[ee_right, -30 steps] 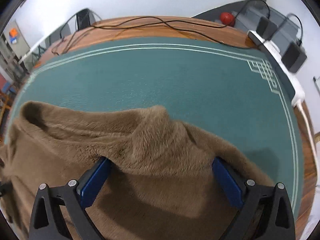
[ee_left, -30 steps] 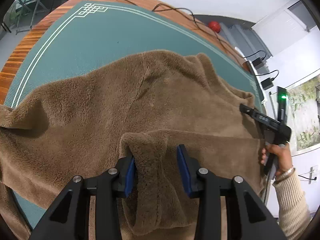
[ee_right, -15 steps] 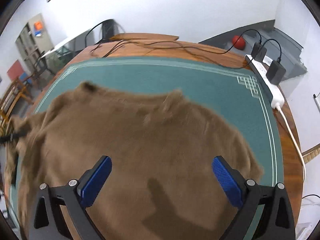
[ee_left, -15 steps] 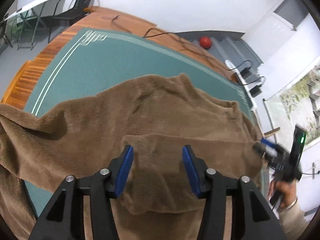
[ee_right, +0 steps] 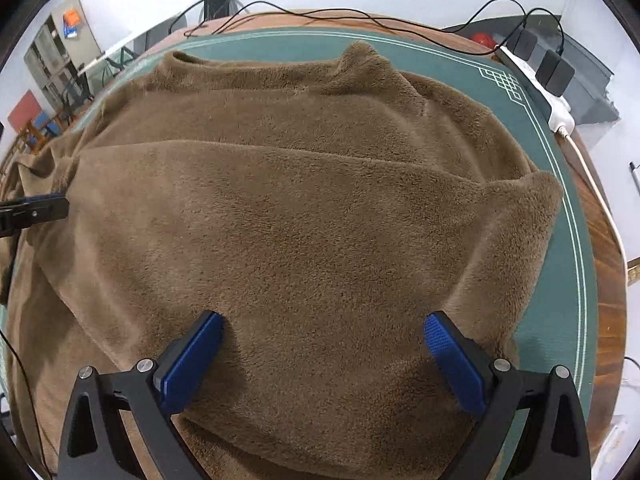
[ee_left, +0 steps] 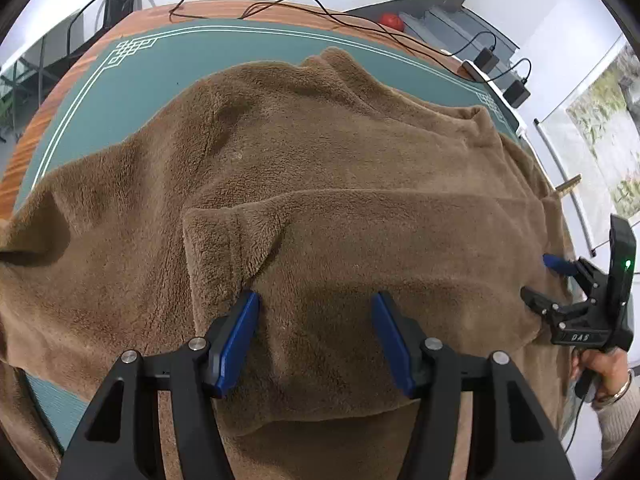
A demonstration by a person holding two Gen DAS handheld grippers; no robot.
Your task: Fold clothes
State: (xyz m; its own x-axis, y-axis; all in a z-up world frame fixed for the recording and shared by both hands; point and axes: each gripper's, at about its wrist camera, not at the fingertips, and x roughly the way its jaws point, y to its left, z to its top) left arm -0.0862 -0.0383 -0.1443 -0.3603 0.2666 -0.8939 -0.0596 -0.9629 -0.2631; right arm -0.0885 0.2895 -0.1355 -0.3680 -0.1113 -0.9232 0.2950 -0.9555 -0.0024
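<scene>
Although only one fold shows so far, the item stands partly processed. Item: one brown fleece garment [ee_left: 320, 152], plush pile, lying spread on the green mat [ee_left: 132, 80] that covers the wooden desk [ee_left: 36, 128]; collar toward the far edge, near side hanging over the desk's front. Condition: the lower portion is turned up over the body, making a folded band [ee_left: 380, 232] that runs straight across from side to side; its upper edge lies flat, its left corner puckers a little. One sleeve [ee_left: 44, 208] lies out to the left, unfolded; the far shoulder on the other side also sits loose. Left hand-held gripper [ee_left: 316, 336]: poised over the band, jaws opening, pile lying between the blue pads with no pinch that I can make out, so I count the cloth as let go. Right hand-held gripper [ee_right: 324, 360]: jaws spread wide over the band's right half, gripping nothing. Surroundings: cables [ee_left: 360, 24] and a power strip [ee_right: 560, 116] along the far rim, well apart from the garment. Done, by my reckoning: first crosswise fold. Left: sleeves brought in, sides folded over, a final halving. Estimate: roughly a third along.
</scene>
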